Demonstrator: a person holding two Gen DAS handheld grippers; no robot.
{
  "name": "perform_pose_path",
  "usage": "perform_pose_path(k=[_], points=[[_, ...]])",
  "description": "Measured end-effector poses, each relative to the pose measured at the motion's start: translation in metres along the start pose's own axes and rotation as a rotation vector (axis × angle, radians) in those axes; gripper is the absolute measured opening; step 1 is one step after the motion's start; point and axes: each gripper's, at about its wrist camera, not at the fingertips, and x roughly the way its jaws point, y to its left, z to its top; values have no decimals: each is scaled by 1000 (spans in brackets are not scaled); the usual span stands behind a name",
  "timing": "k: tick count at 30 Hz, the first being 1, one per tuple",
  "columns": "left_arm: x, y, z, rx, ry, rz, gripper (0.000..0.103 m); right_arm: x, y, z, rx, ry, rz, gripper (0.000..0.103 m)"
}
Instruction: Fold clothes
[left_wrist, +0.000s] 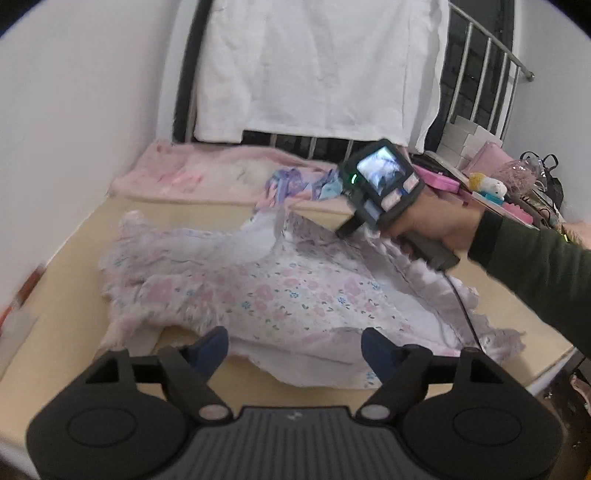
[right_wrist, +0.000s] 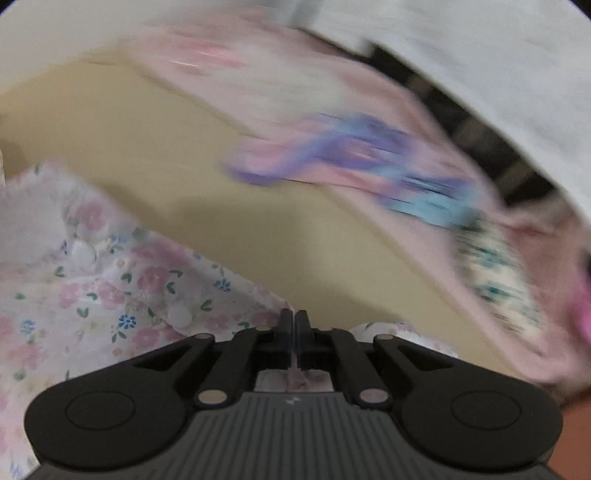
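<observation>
A pale floral garment with frilled edges (left_wrist: 280, 291) lies spread on the tan bed surface (left_wrist: 66, 280). My left gripper (left_wrist: 293, 349) is open, its blue pads on either side of the garment's near hem. My right gripper (right_wrist: 294, 339) is shut on the garment's edge; cloth shows between its jaws. In the left wrist view the right gripper (left_wrist: 347, 230) sits at the garment's far right edge, held by a hand in a dark green sleeve. The floral garment (right_wrist: 96, 291) with white buttons fills the lower left of the right wrist view, which is motion-blurred.
A pink blanket (left_wrist: 192, 173) and a purple-blue patterned cloth (left_wrist: 291, 184) lie at the back of the bed. A white sheet (left_wrist: 317, 66) hangs over a metal railing. Boxes and pink items (left_wrist: 480, 162) crowd the right. A wall bounds the left.
</observation>
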Motion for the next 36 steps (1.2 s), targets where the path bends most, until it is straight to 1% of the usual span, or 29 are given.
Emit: perform_pose_path(k=[1, 3, 5, 6, 7, 8, 11, 12, 13, 14, 15, 16, 17, 18, 19, 20, 21, 22, 23, 25, 26, 27, 28, 30, 32, 33, 34, 35, 36], points=[[9, 0, 4, -4, -6, 8, 79, 3, -4, -1, 7, -5, -44, 4], [25, -1, 11, 2, -17, 26, 78, -9, -19, -6, 62, -44, -57, 17], [37, 4, 20, 69, -34, 57, 79, -39, -31, -15, 94, -110, 29, 72], [43, 10, 25, 99, -47, 98, 79, -56, -35, -22, 102, -143, 83, 76], [51, 17, 31, 120, -50, 156, 79, -73, -40, -29, 109, -176, 137, 75], [60, 26, 37, 120, -36, 242, 79, -92, -43, -42, 136, -187, 195, 75], [83, 57, 47, 89, 2, 490, 79, -139, -39, -84, 204, -242, 429, 75], [86, 66, 47, 74, 19, 513, 79, -153, -35, -98, 220, -270, 500, 75], [86, 75, 46, 60, 29, 492, 79, -166, -31, -112, 235, -298, 570, 75], [86, 83, 46, 40, 35, 462, 79, -177, -21, -124, 232, -317, 593, 75], [85, 90, 45, 9, 34, 417, 80, -187, -9, -135, 226, -336, 608, 75], [84, 97, 44, -21, 33, 371, 82, -191, 1, -139, 204, -341, 611, 68], [84, 103, 43, -45, 36, 338, 82, -196, 14, -143, 179, -341, 608, 51], [87, 103, 43, -45, 52, 336, 81, -198, 26, -145, 143, -336, 601, 35], [92, 101, 42, -23, 72, 356, 77, -201, 37, -148, 104, -331, 593, 11], [94, 100, 42, -5, 86, 381, 54, -206, 49, -152, 57, -350, 540, 7], [92, 100, 42, 7, 88, 418, 31, -208, 60, -155, 6, -368, 460, 6], [90, 100, 42, 18, 90, 454, 25, -212, 68, -160, -52, -365, 404, 2], [88, 101, 41, 30, 92, 490, 24, -216, 71, -165, -79, -359, 400, 2], [83, 100, 42, 41, 91, 560, 26, -221, 71, -175, -85, -335, 456, 2], [76, 100, 45, 19, 77, 588, 27, -224, 71, -179, -89, -337, 457, 4], [69, 99, 48, -3, 64, 616, 35, -225, 71, -183, -88, -346, 441, 5], [63, 96, 52, -23, 46, 609, 40, -230, 71, -186, -84, -355, 428, 7], [56, 82, 64, -53, -6, 471, 73, -240, 64, -191, -38, -389, 473, 12], [56, 66, 75, -65, -37, 346, 91, -242, 51, -190, 66, -425, 538, 36], [70, 55, 80, -30, -4, 313, 93, -240, 45, -188, 126, -432, 555, 40], [86, 44, 83, 9, 29, 307, 93, -236, 44, -187, 156, -428, 551, 40], [104, 34, 84, 52, 59, 364, 91, -231, 45, -184, 174, -422, 530, 40], [122, 27, 83, 93, 81, 449, 84, -227, 47, -183, 189, -420, 509, 40]])
